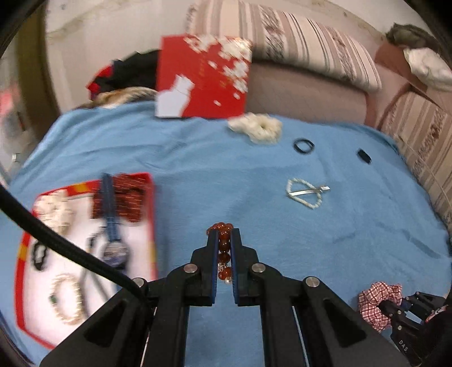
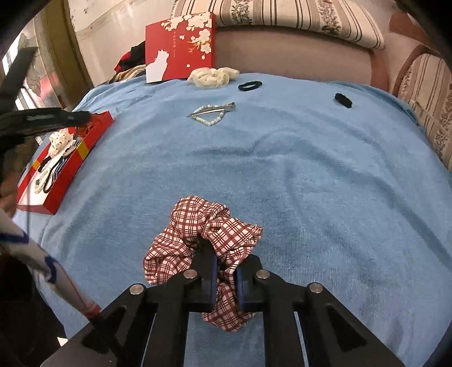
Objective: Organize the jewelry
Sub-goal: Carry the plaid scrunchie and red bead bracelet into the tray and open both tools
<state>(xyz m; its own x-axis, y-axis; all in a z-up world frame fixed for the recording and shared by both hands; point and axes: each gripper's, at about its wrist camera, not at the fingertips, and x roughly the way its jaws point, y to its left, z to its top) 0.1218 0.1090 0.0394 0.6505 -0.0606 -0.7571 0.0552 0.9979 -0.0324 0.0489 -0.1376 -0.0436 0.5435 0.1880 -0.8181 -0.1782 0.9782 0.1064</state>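
Observation:
My left gripper (image 1: 224, 234) is shut on a red bead bracelet (image 1: 223, 245), held above the blue towel just right of the red jewelry tray (image 1: 152, 214). The tray holds a watch (image 1: 113, 248), a pearl bracelet (image 1: 67, 299) and several other pieces. My right gripper (image 2: 223, 254) is shut on a red plaid scrunchie (image 2: 197, 237), which also shows in the left wrist view (image 1: 378, 302). A white bead bracelet with a silver clip (image 2: 210, 114), a cream scrunchie (image 2: 212, 76) and two black hair ties (image 2: 250, 85) (image 2: 343, 100) lie on the towel.
A blue towel (image 2: 282, 183) covers the surface. The red box lid (image 2: 180, 45) with white flowers leans upright at the back. Striped cushions (image 2: 282, 17) lie behind and at the right. The tray (image 2: 67, 172) sits at the towel's left edge.

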